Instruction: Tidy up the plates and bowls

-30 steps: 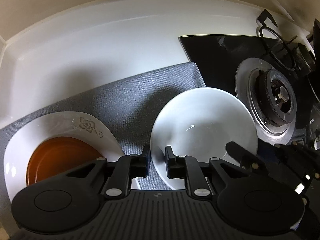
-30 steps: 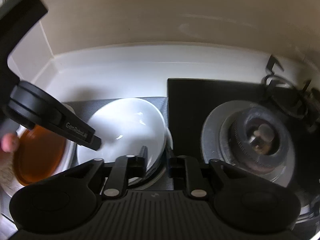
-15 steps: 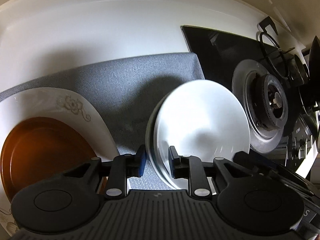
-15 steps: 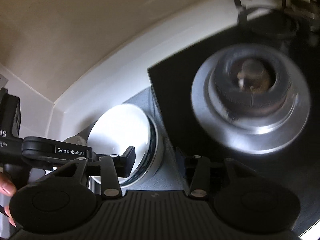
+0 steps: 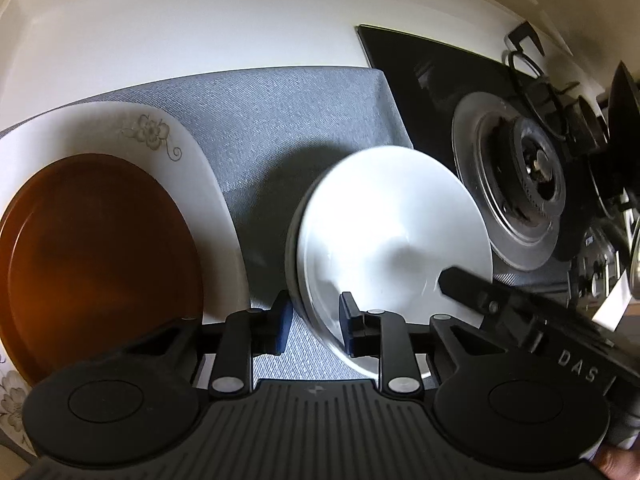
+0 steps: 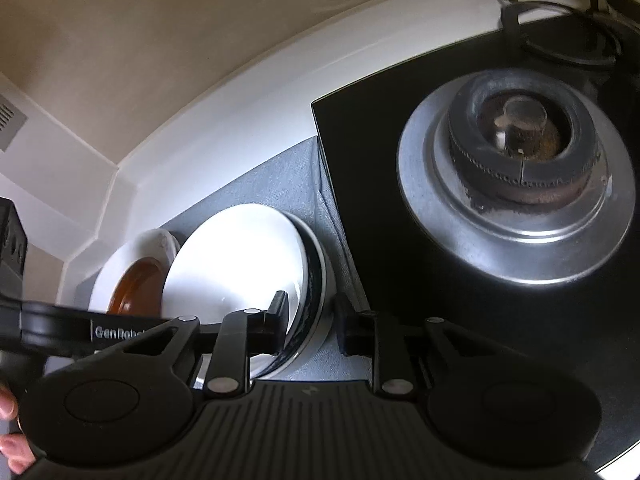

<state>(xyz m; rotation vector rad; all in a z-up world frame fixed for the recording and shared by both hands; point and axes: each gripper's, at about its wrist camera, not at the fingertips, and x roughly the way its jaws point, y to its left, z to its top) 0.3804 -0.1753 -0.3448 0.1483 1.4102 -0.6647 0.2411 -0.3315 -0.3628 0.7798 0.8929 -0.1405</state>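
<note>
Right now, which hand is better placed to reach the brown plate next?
Left, probably. The left tool, jaws just opening around the white bowls' rim, sits right beside the brown plate. The right tool, just closing around that rim, has the bowls between it and the plate.

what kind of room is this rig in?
Most likely a home kitchen counter. A gas burner sits in a black glass hob, and beside it stacked white bowls and a brown plate rest on a grey mat.
</note>
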